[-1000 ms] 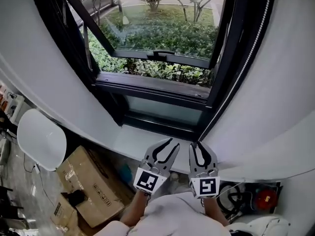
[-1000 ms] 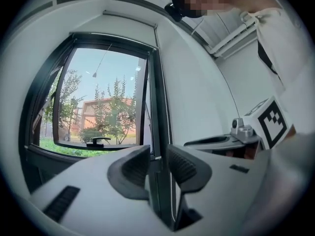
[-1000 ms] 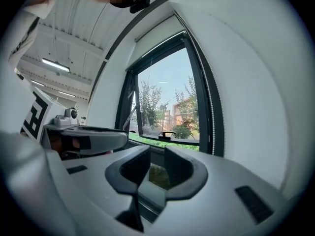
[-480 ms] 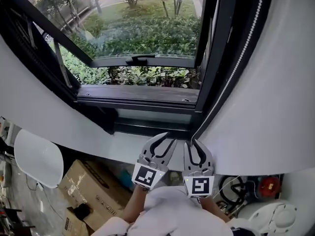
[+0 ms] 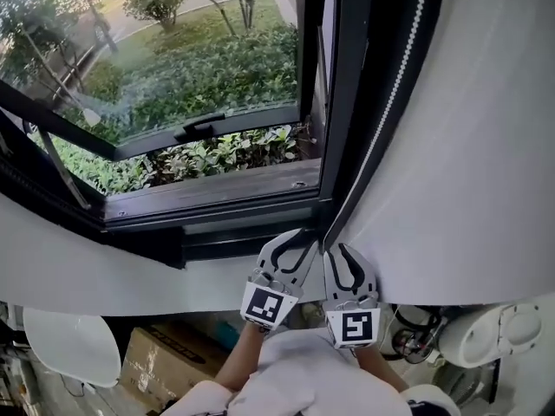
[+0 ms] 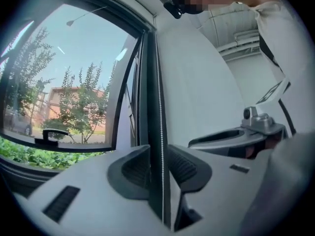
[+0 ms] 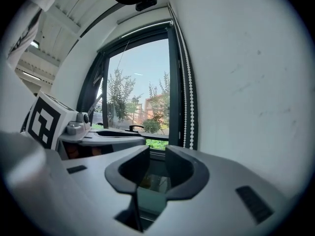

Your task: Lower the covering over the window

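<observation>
The window point(image 5: 208, 193) stood with its sash pushed outward, and green bushes point(image 5: 199, 68) were seen below it. The bead chain point(image 6: 158, 107) hung along the dark frame at the window's right side, just beside the white wall point(image 5: 468, 146). Both tongs were held level, side by side, near the lower end of the chain. The left gripper point(image 5: 305, 239) had its jaws a narrow way apart. The chain showed in the gap, but the pads did not press on it. The right gripper point(image 5: 338, 254) had just been opening its jaws. They stood apart with nothing between them, and in its own view the chain was a little to their right. A cardboard box point(image 5: 165, 362) lay on the floor below.
</observation>
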Demonstrator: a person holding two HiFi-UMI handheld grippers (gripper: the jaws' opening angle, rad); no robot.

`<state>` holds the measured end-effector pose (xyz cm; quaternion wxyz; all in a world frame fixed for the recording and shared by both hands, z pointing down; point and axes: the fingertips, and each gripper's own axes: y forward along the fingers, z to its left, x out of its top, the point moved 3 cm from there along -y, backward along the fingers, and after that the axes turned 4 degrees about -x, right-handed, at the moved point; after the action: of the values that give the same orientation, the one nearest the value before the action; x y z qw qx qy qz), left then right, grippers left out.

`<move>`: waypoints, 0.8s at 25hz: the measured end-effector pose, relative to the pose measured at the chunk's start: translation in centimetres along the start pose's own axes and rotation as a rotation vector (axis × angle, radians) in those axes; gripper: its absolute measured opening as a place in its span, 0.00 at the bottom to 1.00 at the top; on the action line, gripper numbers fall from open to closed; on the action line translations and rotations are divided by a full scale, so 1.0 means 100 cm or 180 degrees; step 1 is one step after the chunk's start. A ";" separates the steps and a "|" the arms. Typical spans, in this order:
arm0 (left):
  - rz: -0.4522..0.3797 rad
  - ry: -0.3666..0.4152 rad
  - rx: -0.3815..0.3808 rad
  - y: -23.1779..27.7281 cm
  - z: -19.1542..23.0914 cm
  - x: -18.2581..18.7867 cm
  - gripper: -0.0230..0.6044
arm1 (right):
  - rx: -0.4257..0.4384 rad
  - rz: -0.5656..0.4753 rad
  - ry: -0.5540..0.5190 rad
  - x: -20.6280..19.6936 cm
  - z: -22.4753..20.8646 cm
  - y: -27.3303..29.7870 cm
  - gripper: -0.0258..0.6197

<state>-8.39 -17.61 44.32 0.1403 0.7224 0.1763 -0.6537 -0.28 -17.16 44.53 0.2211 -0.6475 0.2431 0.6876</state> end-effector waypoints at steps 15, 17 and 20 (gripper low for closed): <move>0.0018 -0.0144 -0.0580 0.076 -0.004 -0.017 0.22 | -0.0726 0.0132 -0.0113 -0.005 -0.006 -0.023 0.19; 0.0046 -0.0151 -0.0581 0.085 -0.004 -0.020 0.22 | -0.0769 0.0151 -0.0133 -0.005 -0.006 -0.026 0.19; 0.0102 -0.0142 -0.0564 0.097 -0.006 -0.025 0.23 | -0.0823 0.0156 -0.0175 -0.005 -0.008 -0.029 0.19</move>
<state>-3.85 -26.23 46.63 0.2179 0.6952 0.2187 -0.6491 2.12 -15.38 44.82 0.1256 -0.6453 0.1621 0.7359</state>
